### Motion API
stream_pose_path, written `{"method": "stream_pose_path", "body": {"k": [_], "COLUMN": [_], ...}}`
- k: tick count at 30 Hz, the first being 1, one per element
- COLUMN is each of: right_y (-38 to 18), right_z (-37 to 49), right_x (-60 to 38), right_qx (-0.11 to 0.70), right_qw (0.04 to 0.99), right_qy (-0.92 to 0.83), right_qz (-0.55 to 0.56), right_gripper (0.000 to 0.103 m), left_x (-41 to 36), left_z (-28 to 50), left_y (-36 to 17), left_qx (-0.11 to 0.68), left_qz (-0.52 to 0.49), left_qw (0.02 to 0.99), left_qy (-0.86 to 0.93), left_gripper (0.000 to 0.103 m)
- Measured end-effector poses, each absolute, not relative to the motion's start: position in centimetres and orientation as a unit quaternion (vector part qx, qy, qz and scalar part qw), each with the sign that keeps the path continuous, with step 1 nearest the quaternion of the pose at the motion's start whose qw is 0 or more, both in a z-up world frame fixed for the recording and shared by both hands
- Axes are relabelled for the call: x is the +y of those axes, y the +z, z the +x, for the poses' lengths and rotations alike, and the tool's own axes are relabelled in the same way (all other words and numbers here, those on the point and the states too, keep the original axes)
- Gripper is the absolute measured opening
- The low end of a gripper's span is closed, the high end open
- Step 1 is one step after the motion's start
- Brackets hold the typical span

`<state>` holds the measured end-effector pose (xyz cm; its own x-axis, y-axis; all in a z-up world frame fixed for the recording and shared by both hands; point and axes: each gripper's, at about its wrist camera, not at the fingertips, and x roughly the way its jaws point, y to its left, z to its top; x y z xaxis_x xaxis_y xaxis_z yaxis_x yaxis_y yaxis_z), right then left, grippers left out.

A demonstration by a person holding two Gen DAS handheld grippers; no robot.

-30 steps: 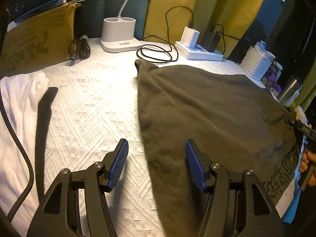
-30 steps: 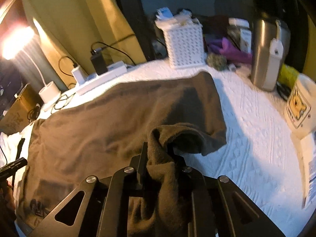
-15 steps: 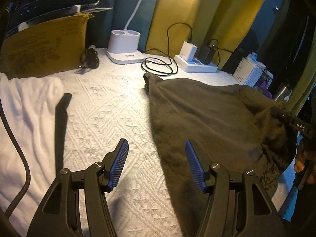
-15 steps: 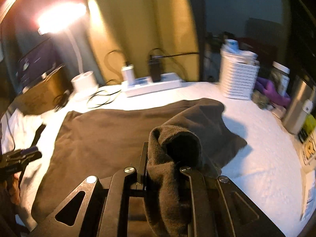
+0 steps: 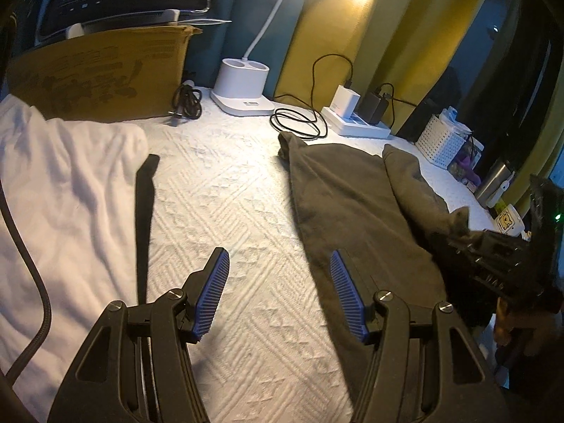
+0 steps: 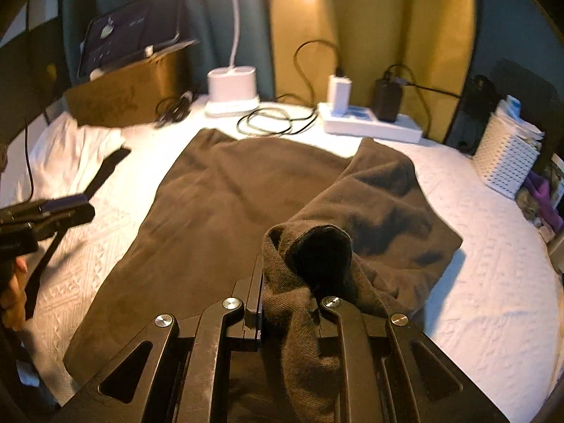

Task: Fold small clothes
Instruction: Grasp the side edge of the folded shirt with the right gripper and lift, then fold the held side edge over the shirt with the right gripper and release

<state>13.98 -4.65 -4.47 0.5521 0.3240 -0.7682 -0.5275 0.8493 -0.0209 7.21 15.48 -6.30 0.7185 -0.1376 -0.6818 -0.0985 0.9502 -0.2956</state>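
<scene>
Brown garment (image 6: 246, 194) lies spread on the white textured bedcover (image 5: 229, 211), its far edge near the coiled black cable (image 6: 275, 121) and the white power strip (image 6: 373, 125). Right side of the cloth is doubled over onto itself, a raised fold running from the far right corner toward the near edge. Right gripper (image 6: 290, 303) is clamped on a bunched edge of the garment; jaws nearly together, fabric pinched between them and spilling over the near side of the fingers, a dark pocket of cloth gaping just above the grip. It points downward at a slant over the near middle of the cloth. In the left wrist view it enters from the right edge, fabric trailing from it, with a person's hand (image 5: 511, 320) below on the handle. Left gripper (image 5: 278, 292) hangs over the bare bedcover just beside the garment's left edge, angled down; blue ribbed pads (image 5: 211, 292) stand well apart with nothing between them, the right-hand pad over the cloth's border. From the right wrist view it shows at the left edge, apart from the cloth, fingers of the holding hand (image 6: 14, 292) visible beneath. White cloth (image 5: 63, 190) lies rumpled to the far left, a dark strap (image 5: 144, 211) alongside it. Cardboard box (image 5: 102, 74), lamp base (image 5: 243, 88) and white basket (image 6: 507, 157) stand along the back.
</scene>
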Motion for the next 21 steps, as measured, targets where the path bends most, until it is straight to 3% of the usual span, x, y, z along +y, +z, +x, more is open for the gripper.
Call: {"method": "stream_pose_path", "body": {"k": [9,11,13,14,21], "right_y": [-6.0,-6.1,-5.9,-5.9,-6.2], "right_z": [13.4,13.3,13.0,12.7,11.1], "right_x": [-2.0,-1.6,-1.0,-0.7,1.1], "right_qx": [0.446,0.453,0.456,0.456,0.460], "right_qw": [0.847,0.843,0.837,0.834,0.816], "right_qy": [0.254,0.257,0.278,0.288,0.330], "right_qz": [-0.137,-0.134,-0.122,-0.117,-0.116], "right_gripper": [0.016,0.028,0.067,0.073,0.074], "left_x": [16.4,16.6,16.8,16.9,17.3], "left_z": [6.1,5.9,5.7,5.6,4.7], "left_y": [-6.5,-6.5,-6.4,-6.3,-6.0], "left_qx": [0.371,0.369,0.366,0.366,0.362], "left_qz": [-0.163,-0.164,-0.166,-0.166,-0.164], "left_qw": [0.914,0.915,0.915,0.916,0.917], "left_qy": [-0.010,-0.008,-0.007,-0.006,0.004], "left_gripper": [0.060,0.060,0.060,0.060,0.060]}}
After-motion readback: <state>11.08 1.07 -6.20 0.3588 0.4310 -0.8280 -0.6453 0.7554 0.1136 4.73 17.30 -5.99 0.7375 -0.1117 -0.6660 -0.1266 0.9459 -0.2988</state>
